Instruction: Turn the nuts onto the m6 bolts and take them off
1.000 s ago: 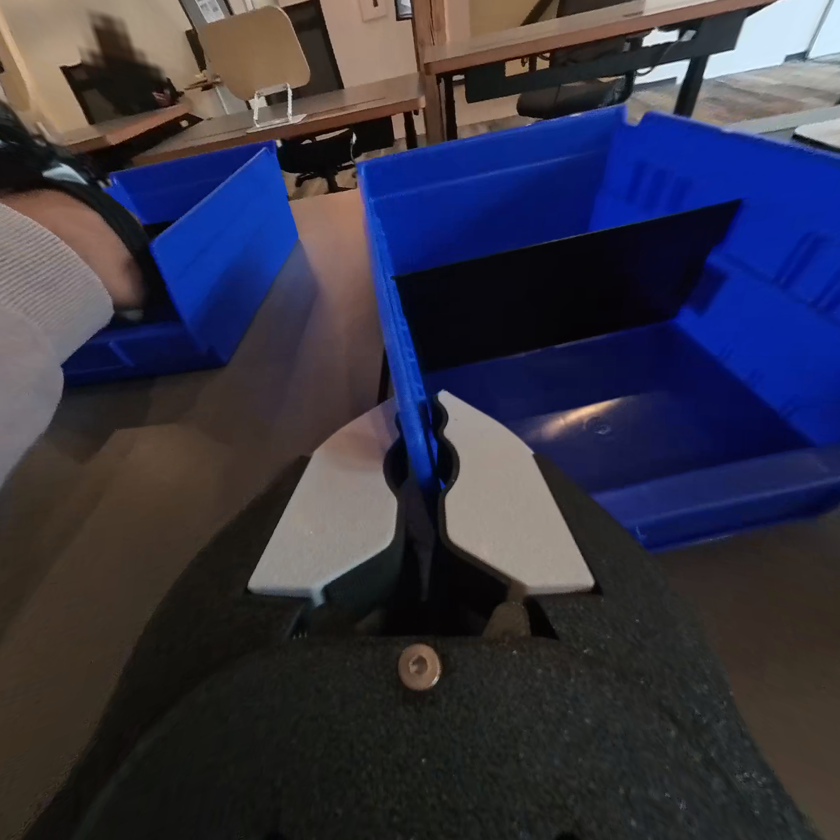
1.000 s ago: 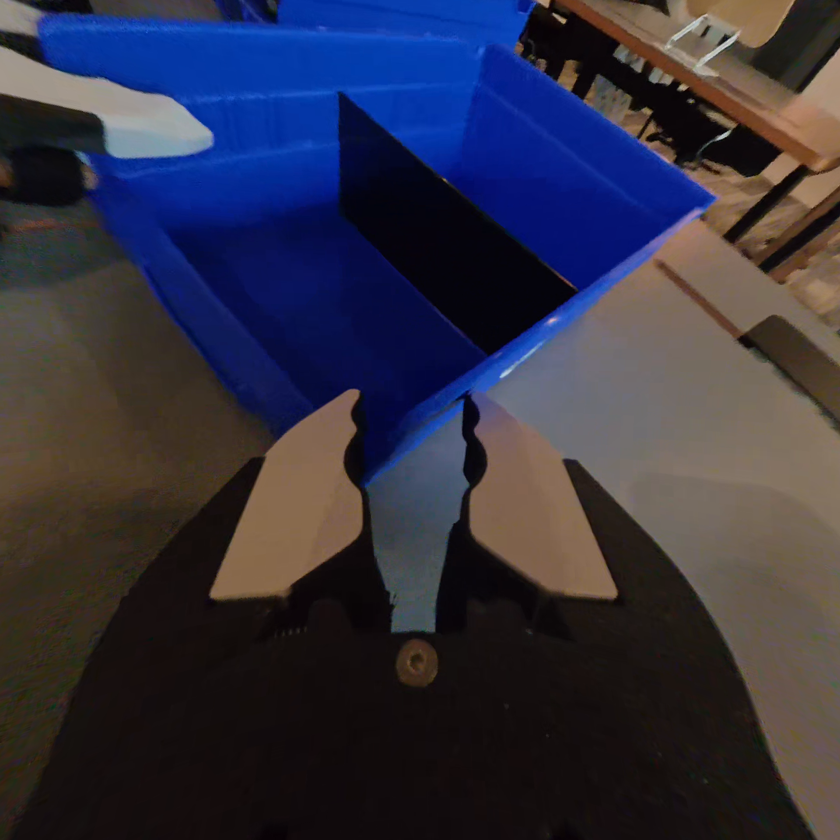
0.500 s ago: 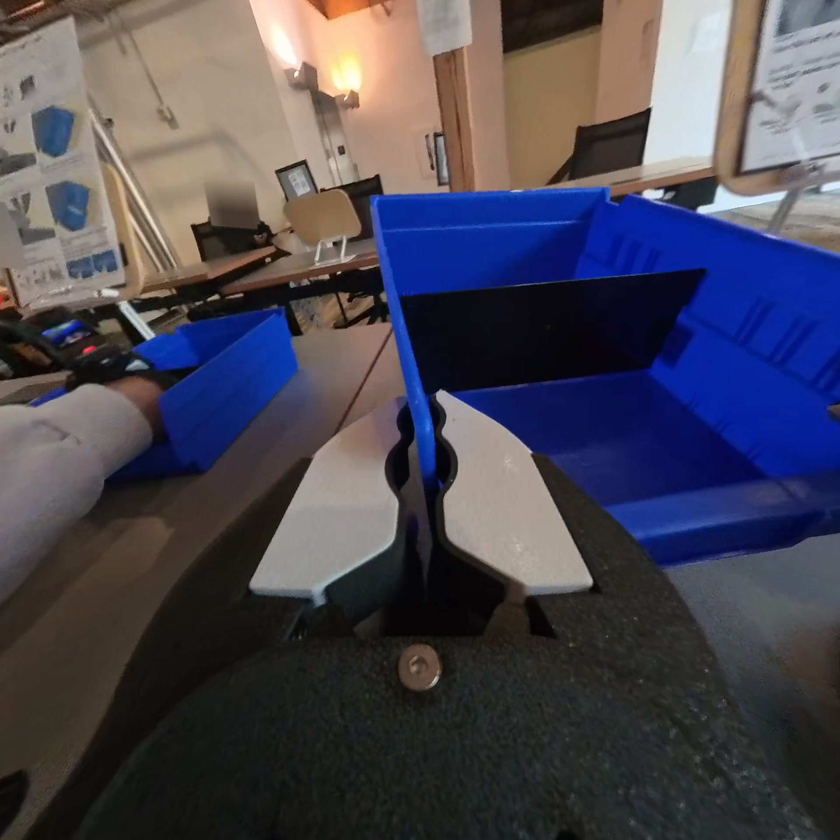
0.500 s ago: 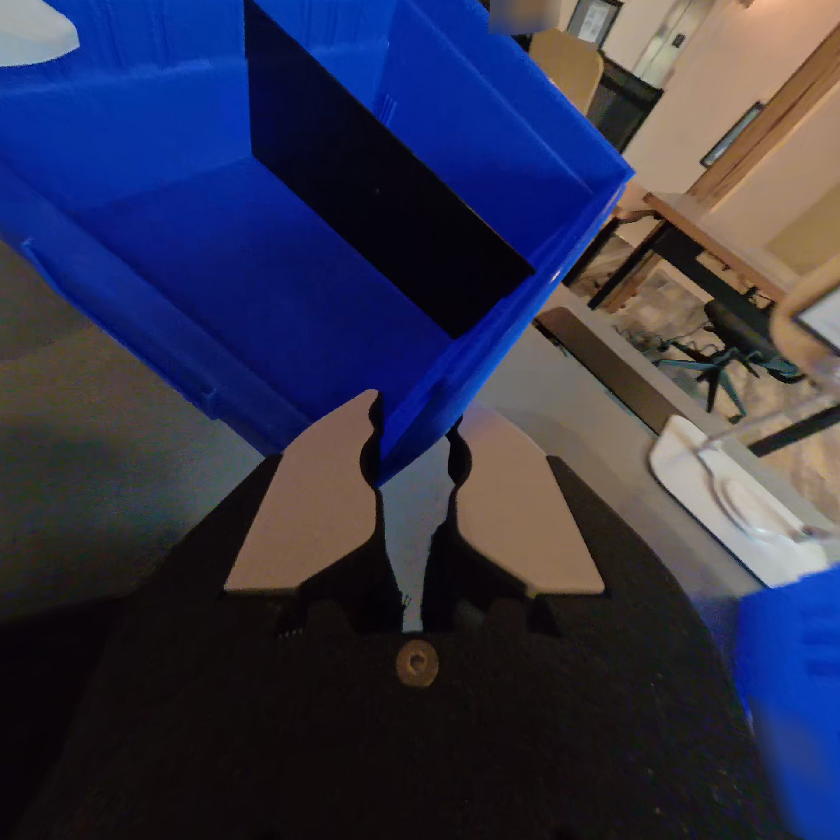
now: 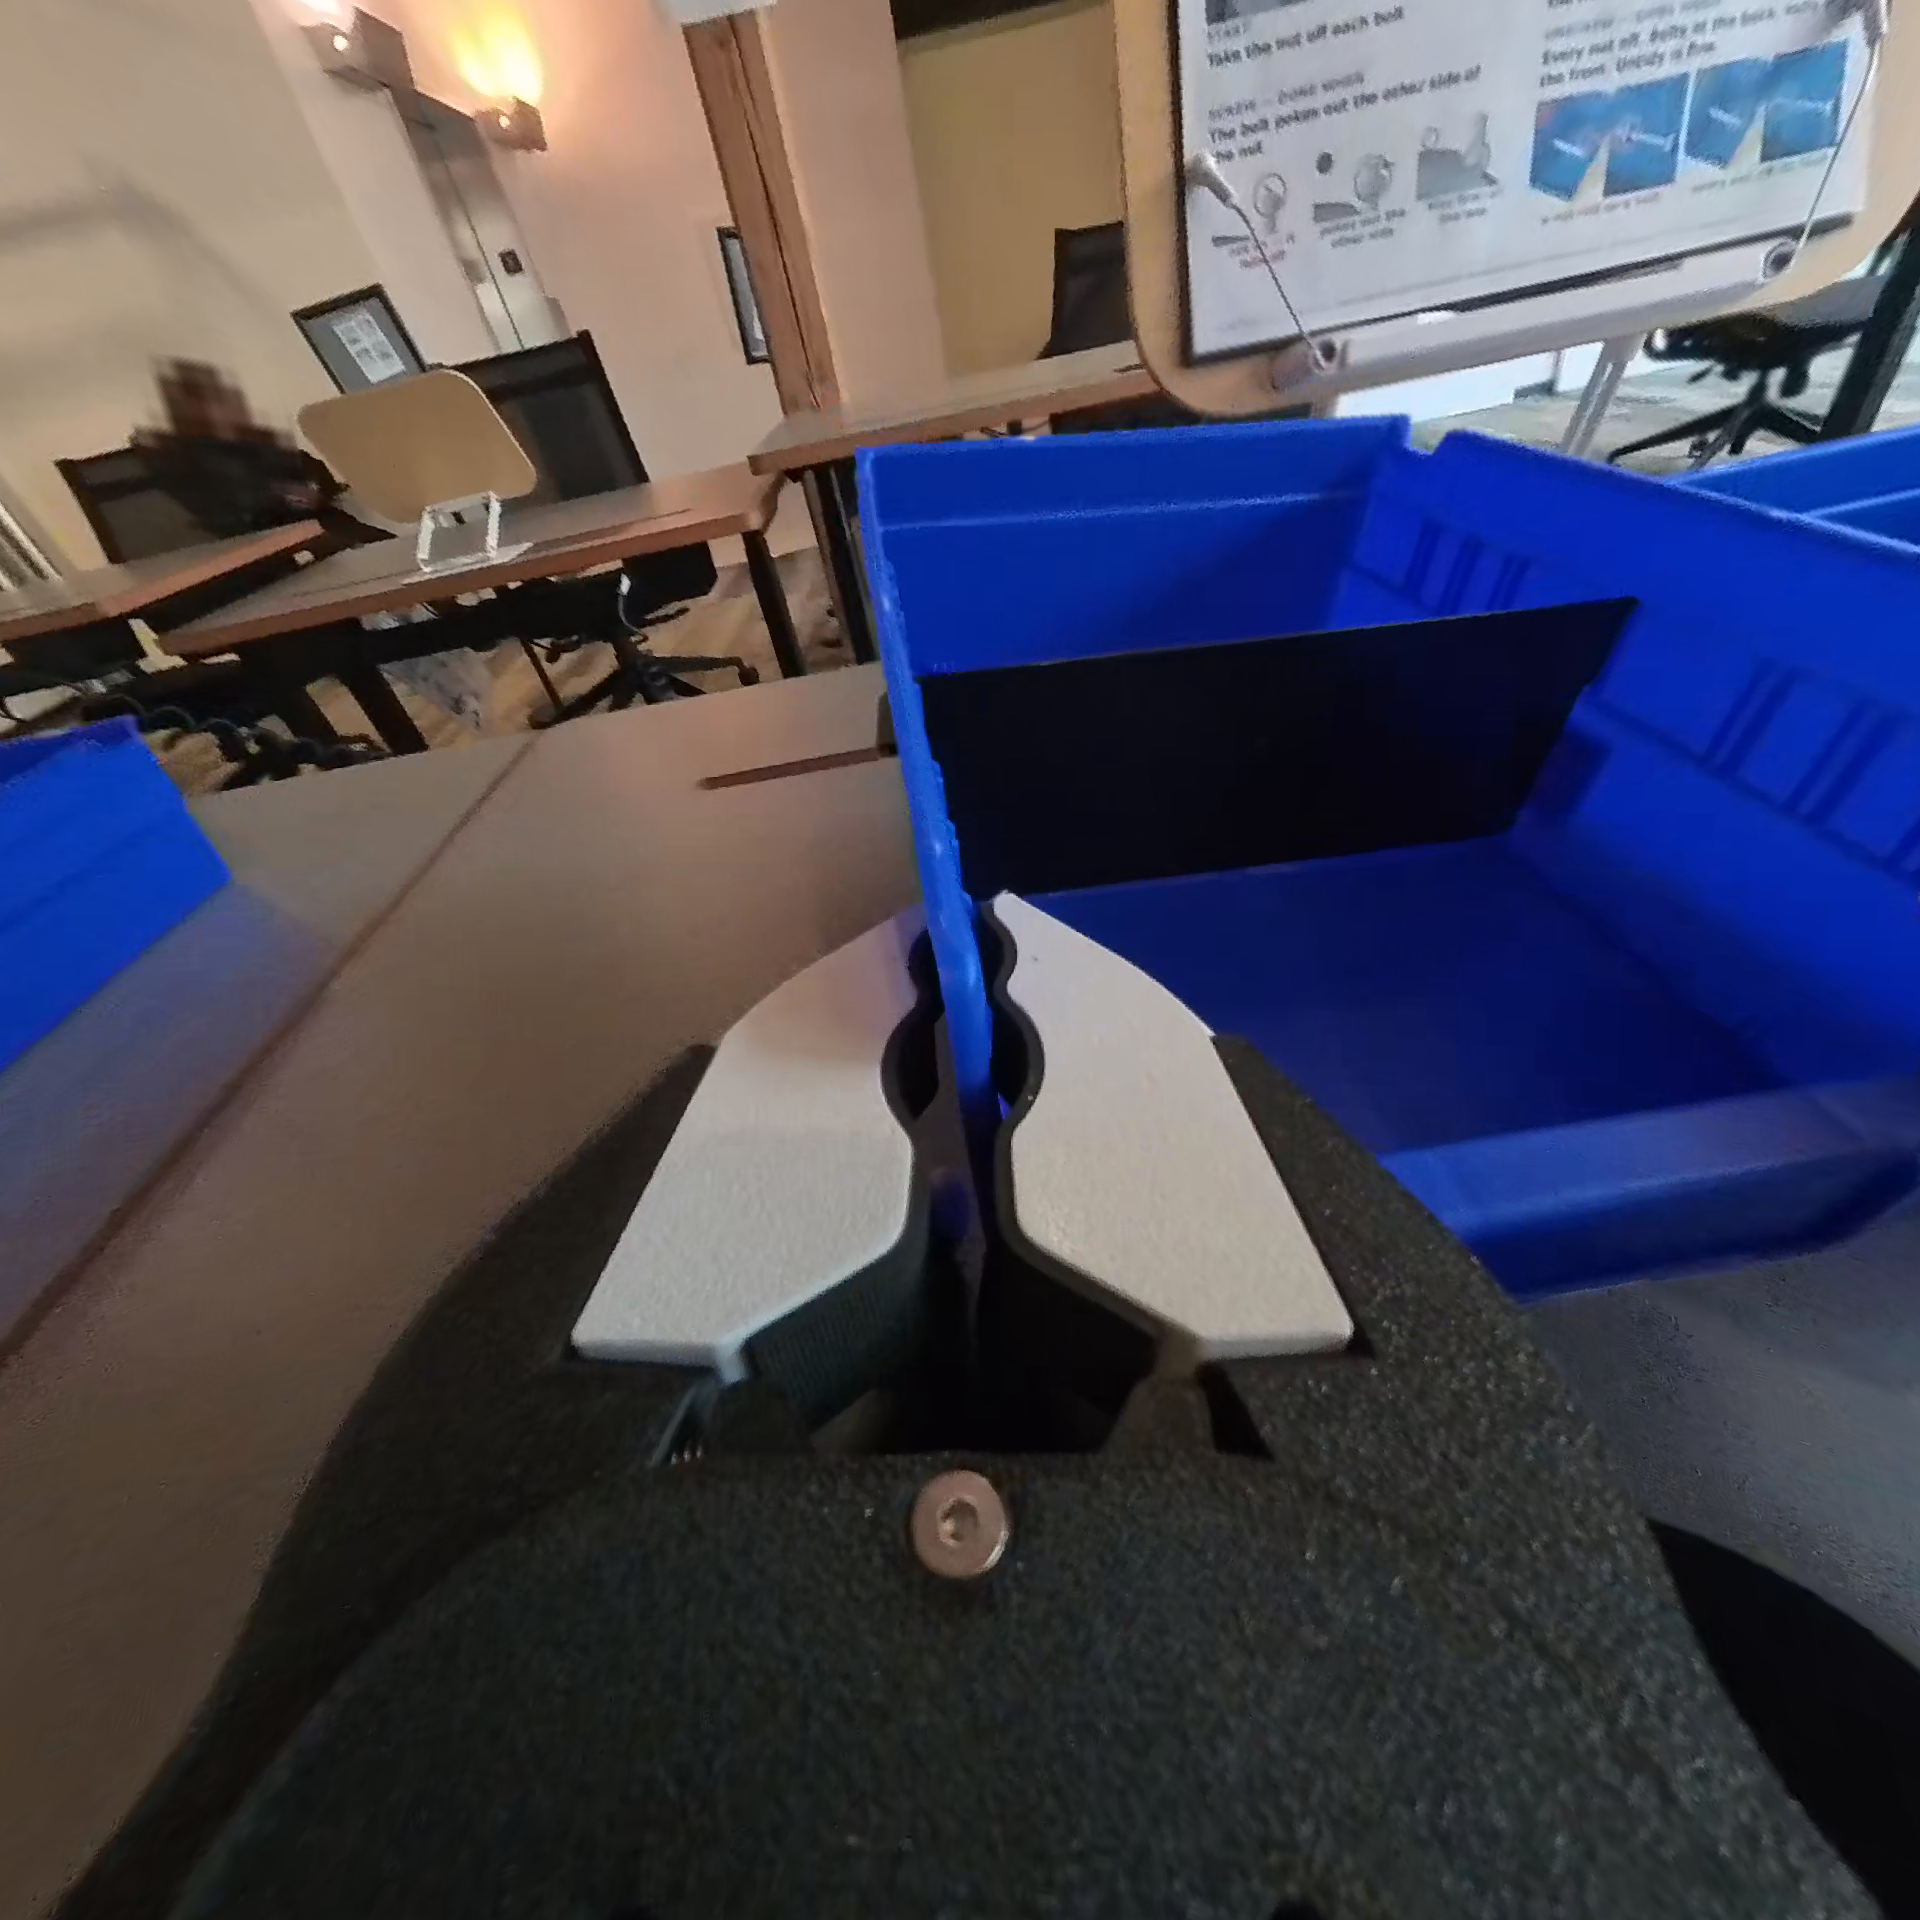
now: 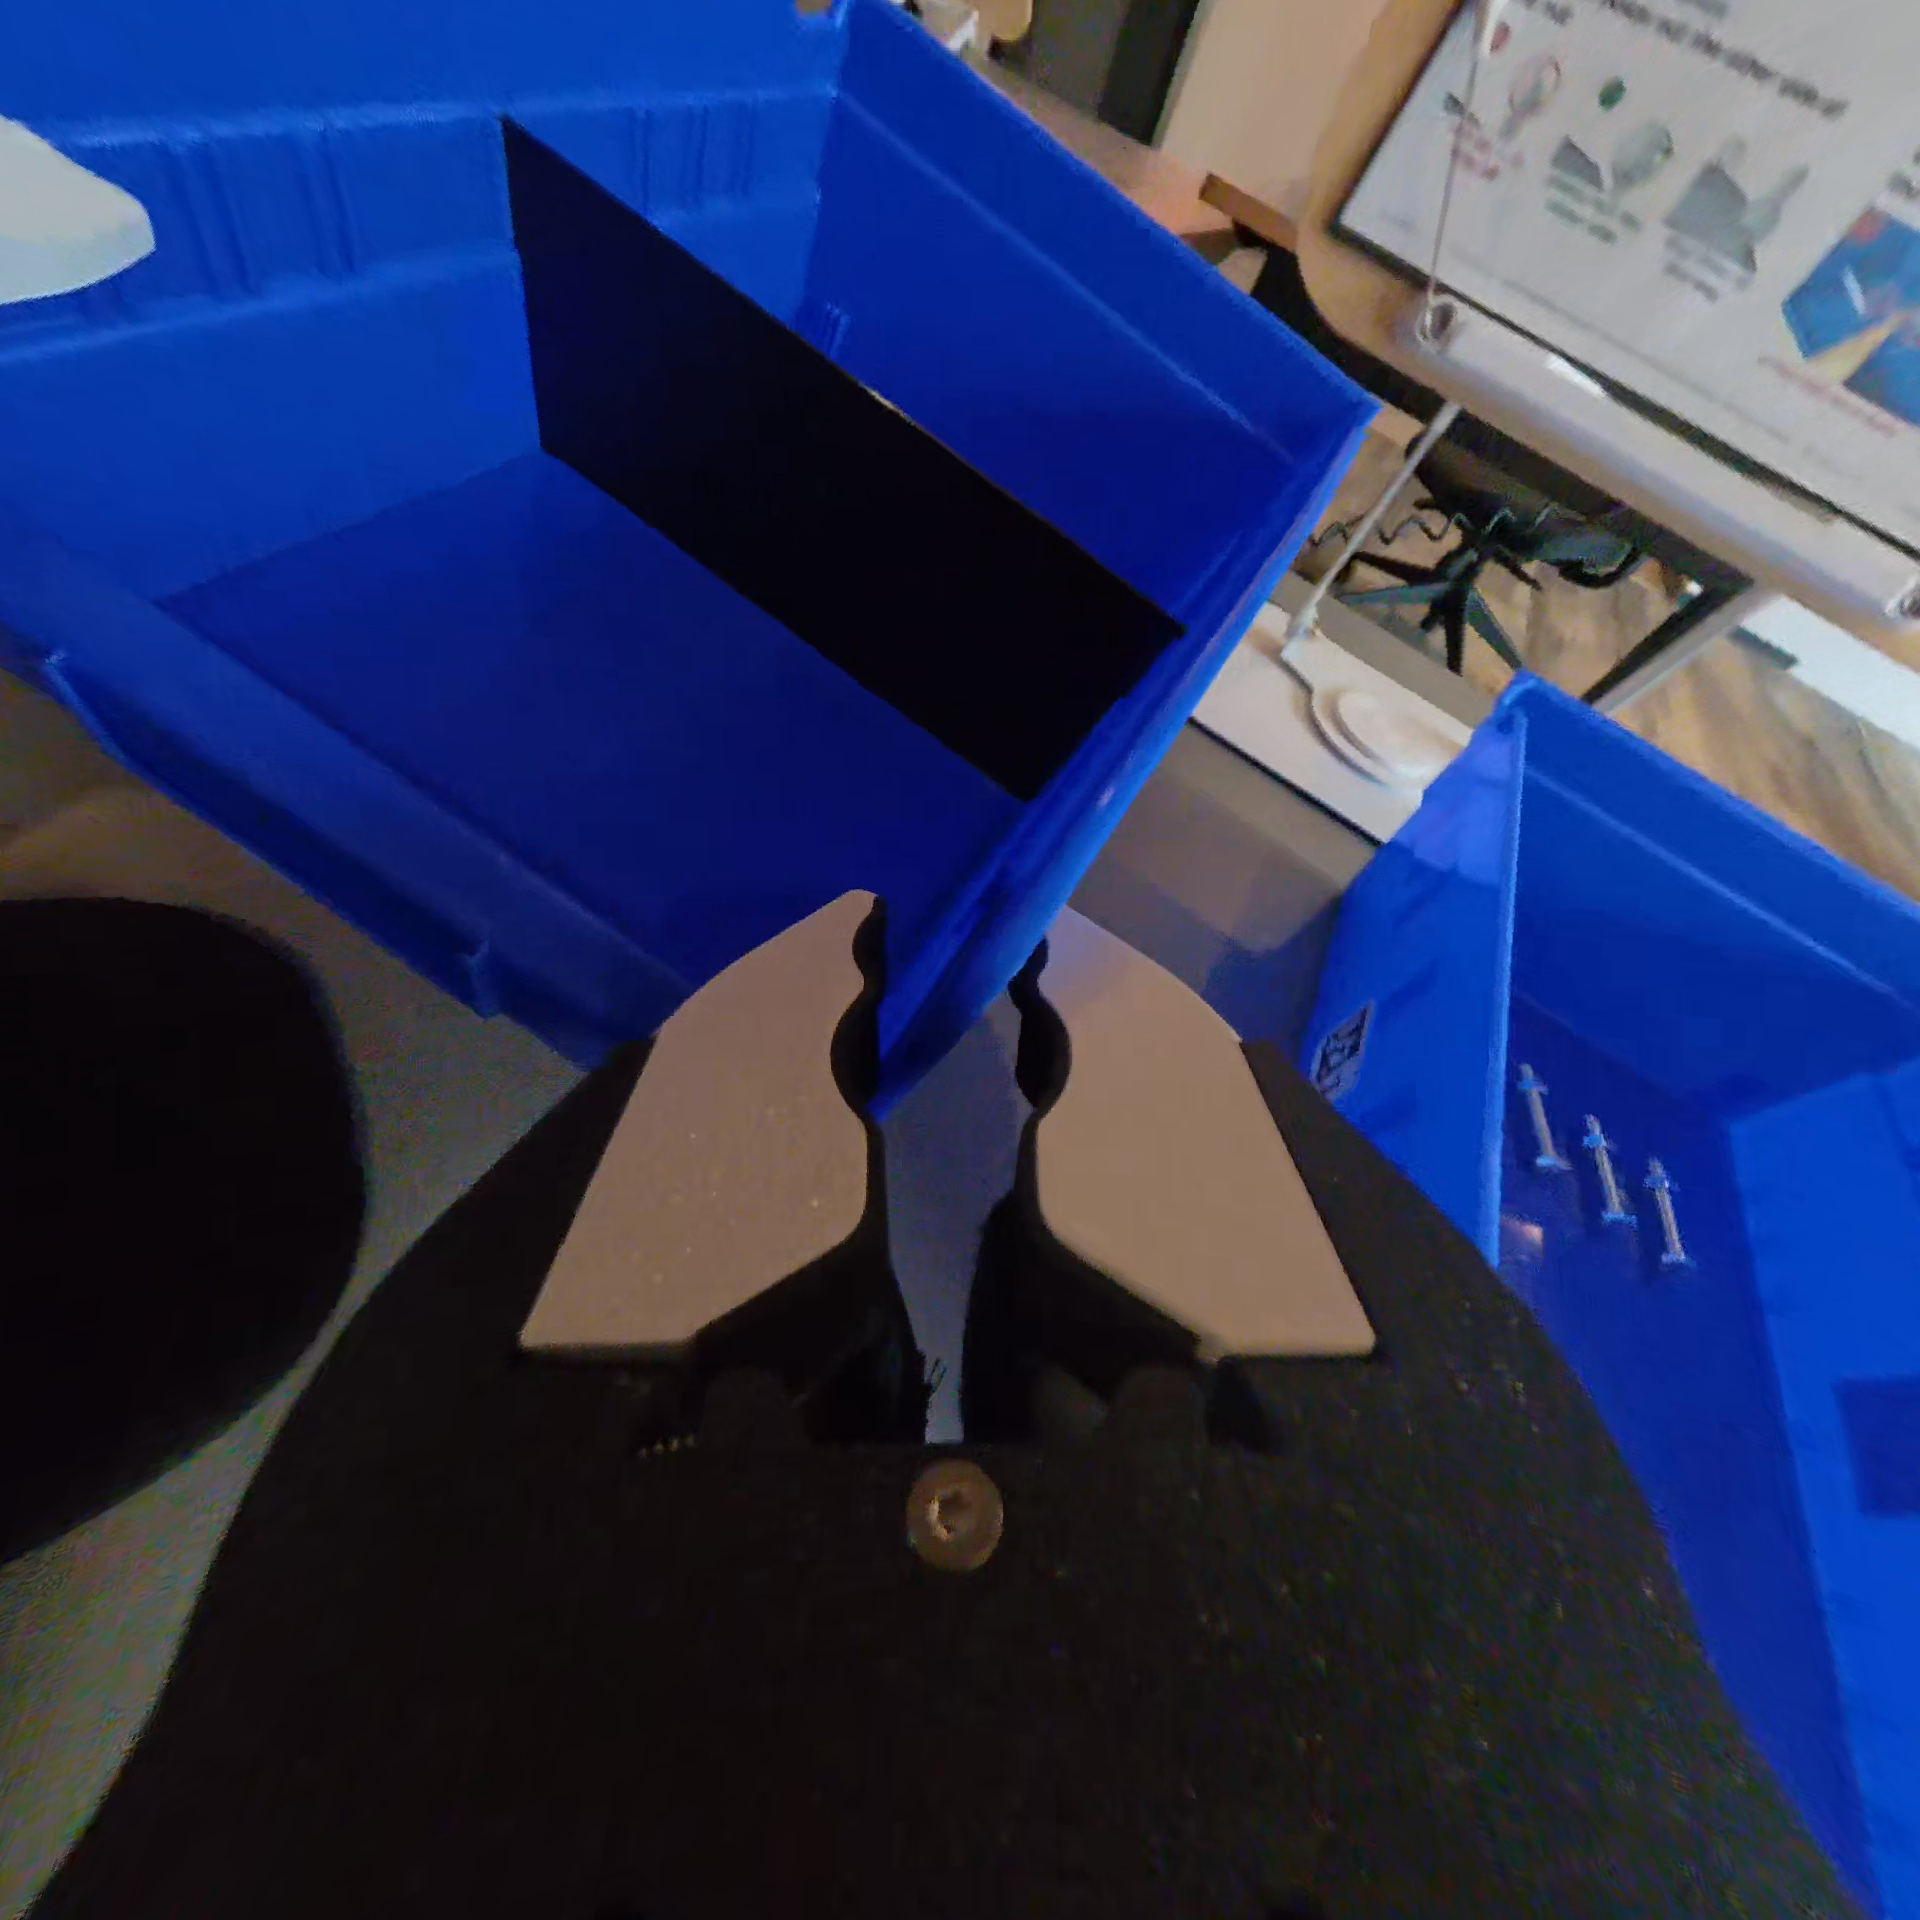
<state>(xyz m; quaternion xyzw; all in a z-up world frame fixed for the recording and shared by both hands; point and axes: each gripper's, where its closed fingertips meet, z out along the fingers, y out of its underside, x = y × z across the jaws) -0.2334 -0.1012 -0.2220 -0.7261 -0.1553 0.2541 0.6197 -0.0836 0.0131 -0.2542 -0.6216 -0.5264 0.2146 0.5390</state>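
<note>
A blue bin [image 5: 1455,997] with a black divider [image 5: 1247,748] across its middle is seen gripped on two sides above a brown desk [image 5: 582,935]. The left tongs [image 5: 971,997] are clamped on the bin's left side wall, the thin blue edge pinched between the two pale fingers [image 5: 790,1132]. In the right wrist view, the right tongs [image 6: 951,997] are closed around the bin's right wall near its front corner; the wall is pressed against the left finger [image 6: 727,1122], while contact on the other finger cannot be made out clearly. The bin is shown tilted in that view, and the near compartment in front of the divider is seen bare. The tip of the left tongs appears as a pale shape at the far left edge of the right wrist view.

A second blue bin [image 6: 1714,1039] stands just beside it on the right, and three bolts [image 6: 1605,1174] with nuts on their shanks are seen lying side by side on its floor. Part of a third blue bin [image 5: 94,852] is visible at the left of the desk. A board bearing an illustrated instruction sheet [image 5: 1507,156] stands behind the bins. Other desks and office chairs are seen in the room beyond.
</note>
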